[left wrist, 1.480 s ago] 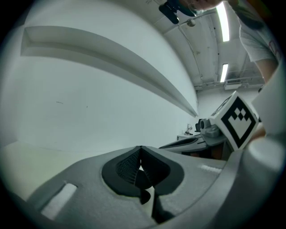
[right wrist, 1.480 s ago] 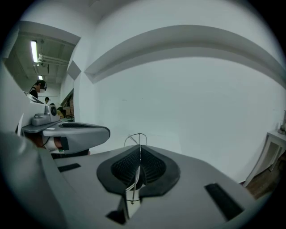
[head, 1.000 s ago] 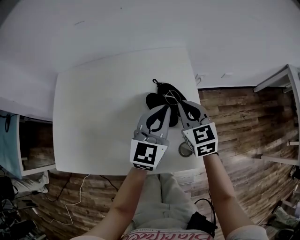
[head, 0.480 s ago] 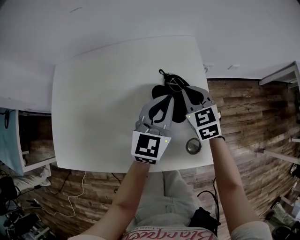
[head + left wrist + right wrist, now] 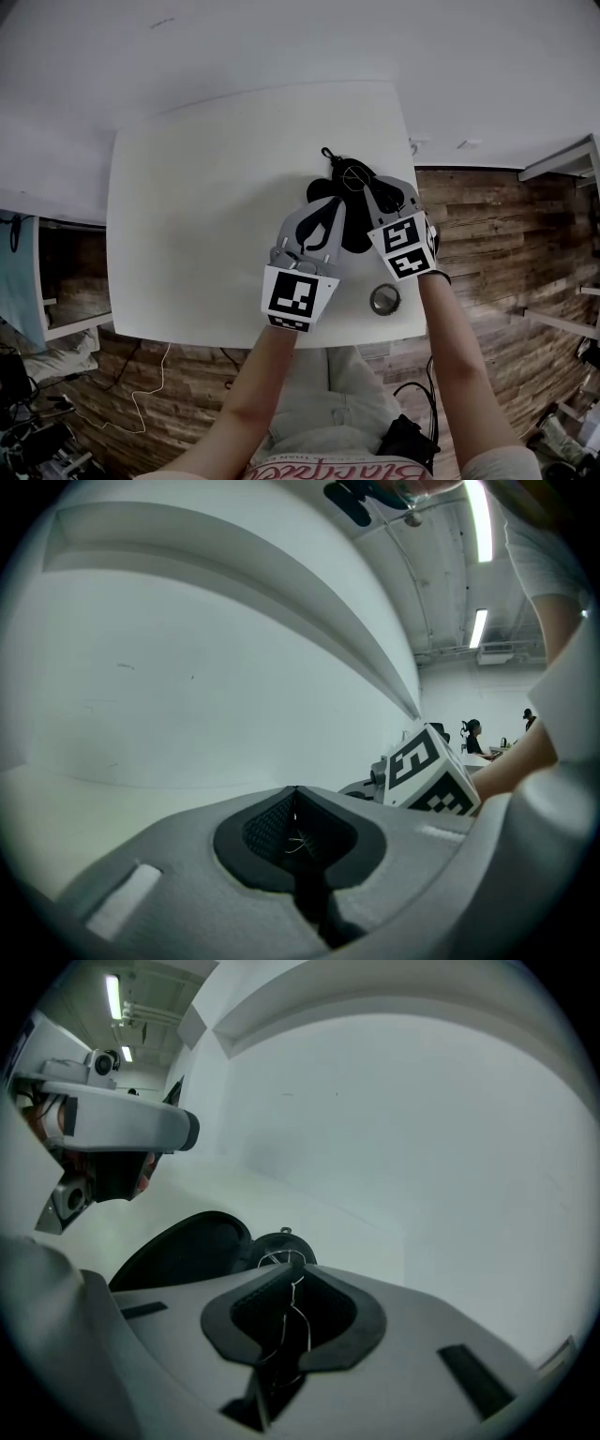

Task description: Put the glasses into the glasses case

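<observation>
The black glasses case (image 5: 354, 234) lies open on the white table (image 5: 206, 187), near its right edge. In the right gripper view its dark hollow (image 5: 178, 1251) shows just beyond the jaws. Thin wire glasses (image 5: 351, 175) hang over the case's far end. My right gripper (image 5: 367, 187) is shut on them, and the wire (image 5: 292, 1312) runs between its pads. Beside it, over the case's left half, my left gripper (image 5: 330, 202) is shut too, with a bit of thin wire (image 5: 298, 841) showing between its jaws. Most of the case is hidden under both grippers.
A small grey ring, like a roll of tape (image 5: 384, 299), lies by the table's near edge, right of my left gripper's marker cube (image 5: 295, 298). Wooden floor (image 5: 497, 234) begins just past the table's right edge. The table's left half is bare white surface.
Both grippers have edged forward over the case with the glasses. The right one has moved off the grey ring, which now shows whole.
</observation>
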`<state>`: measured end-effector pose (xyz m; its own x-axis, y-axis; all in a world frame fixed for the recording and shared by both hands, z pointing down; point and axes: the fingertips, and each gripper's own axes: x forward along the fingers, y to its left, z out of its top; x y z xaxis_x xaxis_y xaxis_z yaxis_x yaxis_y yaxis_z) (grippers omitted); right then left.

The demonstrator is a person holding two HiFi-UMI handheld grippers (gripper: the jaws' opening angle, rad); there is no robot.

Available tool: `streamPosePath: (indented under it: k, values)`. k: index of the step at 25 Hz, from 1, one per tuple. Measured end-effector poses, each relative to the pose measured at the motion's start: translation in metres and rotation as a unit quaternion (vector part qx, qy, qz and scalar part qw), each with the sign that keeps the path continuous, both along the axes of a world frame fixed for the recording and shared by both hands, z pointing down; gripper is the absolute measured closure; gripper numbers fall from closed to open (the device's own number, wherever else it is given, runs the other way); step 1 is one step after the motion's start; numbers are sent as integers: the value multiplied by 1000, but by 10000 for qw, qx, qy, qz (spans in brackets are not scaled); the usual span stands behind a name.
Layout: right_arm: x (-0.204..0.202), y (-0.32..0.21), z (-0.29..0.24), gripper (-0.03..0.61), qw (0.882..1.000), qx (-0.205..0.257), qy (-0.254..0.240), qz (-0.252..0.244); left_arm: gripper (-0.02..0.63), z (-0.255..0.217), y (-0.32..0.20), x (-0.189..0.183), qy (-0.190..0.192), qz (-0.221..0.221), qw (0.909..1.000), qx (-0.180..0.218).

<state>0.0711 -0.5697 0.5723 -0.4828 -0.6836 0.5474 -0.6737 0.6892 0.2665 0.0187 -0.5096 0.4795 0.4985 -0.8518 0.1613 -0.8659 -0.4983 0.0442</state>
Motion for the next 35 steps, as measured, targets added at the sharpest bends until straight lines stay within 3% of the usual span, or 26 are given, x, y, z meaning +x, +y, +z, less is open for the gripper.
streamPosePath:
  k: [5,20,29,35]
  values:
    - [3,5,-19,520,9998,138,-118,24,607,-12,3,-4,-10,-72,9999,83]
    - [25,74,-137,521,9835,293,-1652,673,607,-87,36,-2,237,-27,9983,524]
    - [14,112,-216,560,9733,887,-2068,455,607,-143,52,16,-86,257,9946,1005]
    - [22,134,-260,564,9621,1231,-2364,574,607,-186,66,28,126,364,9912,1268]
